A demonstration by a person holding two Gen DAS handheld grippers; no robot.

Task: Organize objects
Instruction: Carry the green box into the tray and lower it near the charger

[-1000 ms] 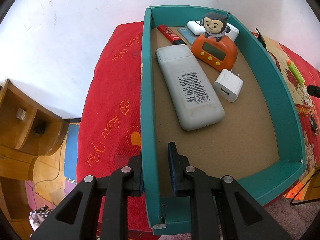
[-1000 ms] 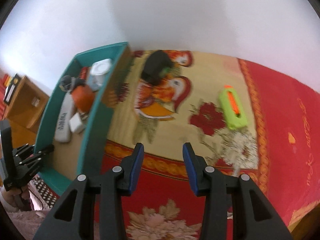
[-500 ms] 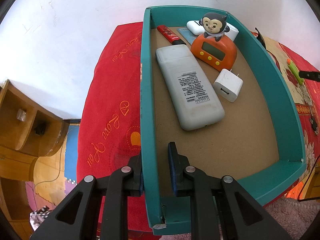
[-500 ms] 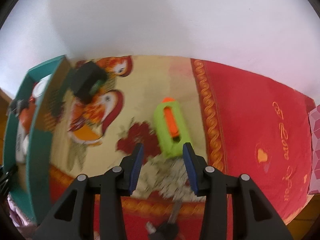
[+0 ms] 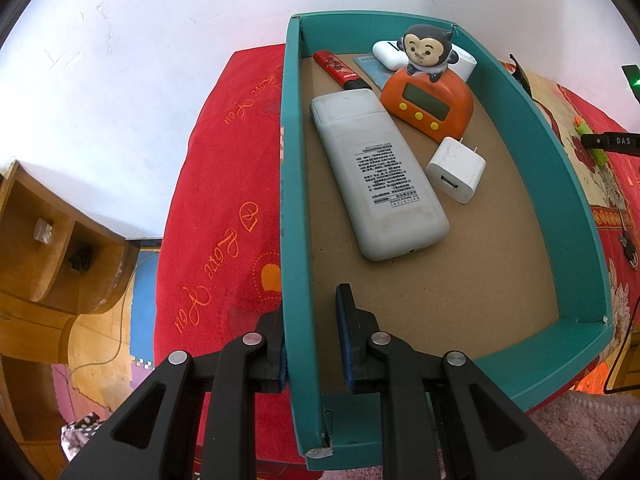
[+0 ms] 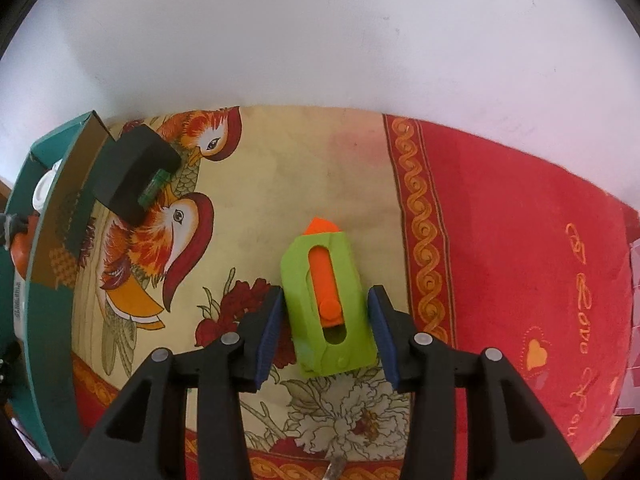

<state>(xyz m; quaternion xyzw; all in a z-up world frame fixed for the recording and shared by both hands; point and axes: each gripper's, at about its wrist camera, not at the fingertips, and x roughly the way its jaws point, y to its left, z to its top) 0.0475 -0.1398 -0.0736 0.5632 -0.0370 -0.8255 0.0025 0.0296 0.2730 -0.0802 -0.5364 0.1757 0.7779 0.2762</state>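
My left gripper (image 5: 311, 304) is shut on the left wall of a teal box (image 5: 294, 160), one finger outside and one inside. The box holds a white remote (image 5: 376, 176), an orange clock with a monkey figure (image 5: 428, 108), a white charger (image 5: 456, 168), a red tube (image 5: 338, 66) and a white case (image 5: 386, 50). In the right wrist view a green utility knife with an orange slider (image 6: 324, 276) lies on the patterned cloth. My right gripper (image 6: 326, 296) stands open astride it, pads just off its sides.
A black box (image 6: 128, 172) lies on the bird-patterned cloth beside the teal box (image 6: 44, 272). Red bedding (image 6: 520, 260) spreads to the right, up to a white wall. A wooden shelf (image 5: 48, 248) stands lower left, and a cable (image 5: 624, 236) lies at the far right.
The right gripper swung right and down, from beside the teal box to straddling the green knife. The left gripper and box have not moved.
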